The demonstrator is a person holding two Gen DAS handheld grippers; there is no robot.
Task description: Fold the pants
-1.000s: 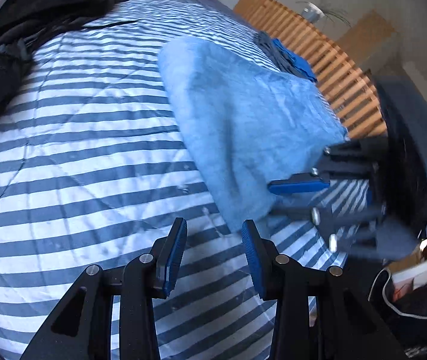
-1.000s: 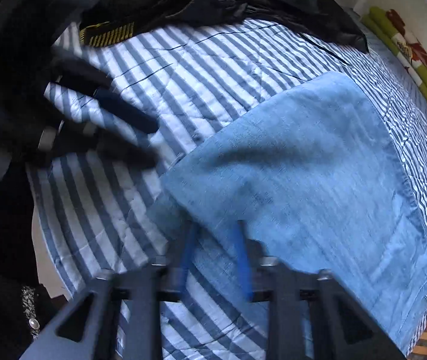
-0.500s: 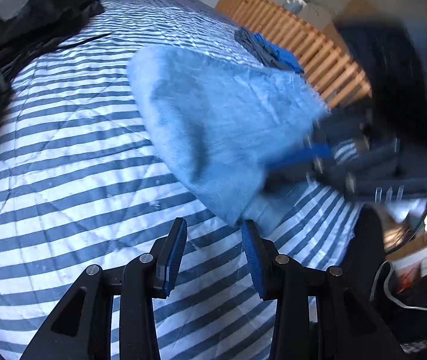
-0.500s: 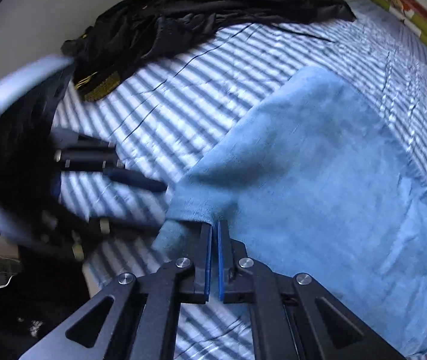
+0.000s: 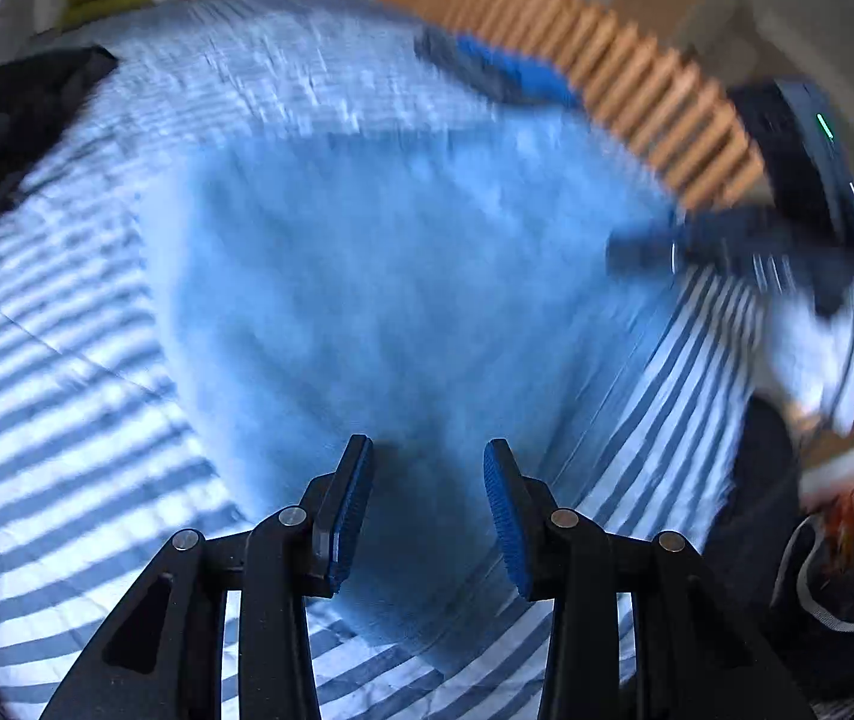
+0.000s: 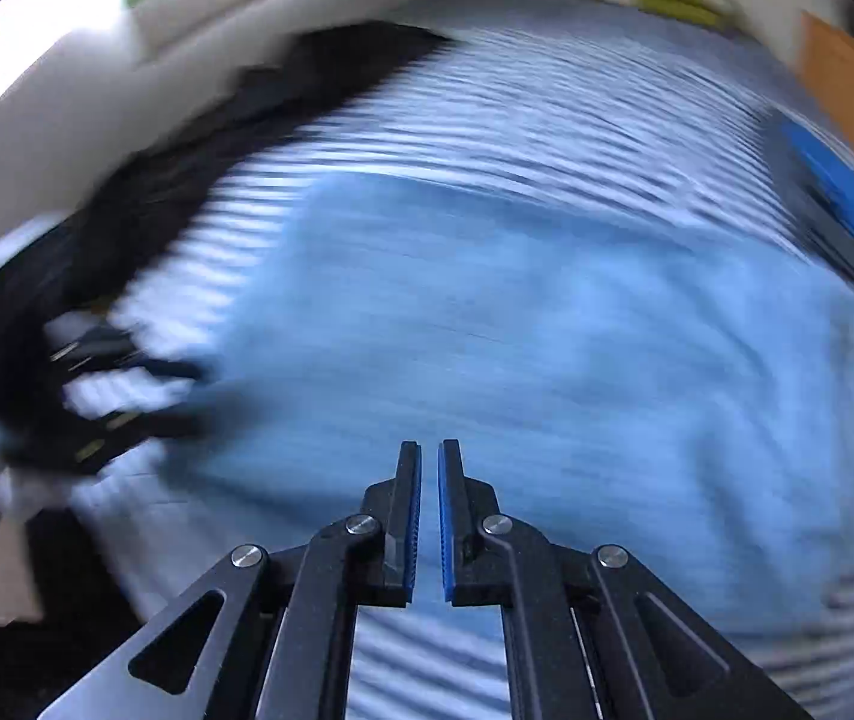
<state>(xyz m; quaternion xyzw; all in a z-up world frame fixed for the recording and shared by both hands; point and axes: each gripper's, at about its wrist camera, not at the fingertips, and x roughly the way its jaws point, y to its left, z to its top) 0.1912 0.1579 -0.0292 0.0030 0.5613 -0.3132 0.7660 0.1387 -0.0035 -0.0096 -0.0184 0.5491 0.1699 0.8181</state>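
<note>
**Desk:** Both claws swing in since a second ago?

**Photographer:** Yes. The left claw (image 5: pixel 427 510), then over bare stripes, now hangs above the near end of the pants (image 5: pixel 397 270).

**Desk:** Claw states?

**Photographer:** Left is spread, nothing between. The right claw (image 6: pixel 429 510) is pressed together; blur hides whether it pinches cloth.

**Desk:** And the pants?

**Photographer:** Light blue, folded into a broad slab on the bed (image 5: pixel 67 420). Their long axis runs away from the left claw, and the right claw is at their right edge.

Soft matt blue cloth pants (image 5: pixel 379 276) on striped woven bedding (image 5: pixel 67 420); slatted bare wood (image 5: pixel 625 78) beyond.
</note>
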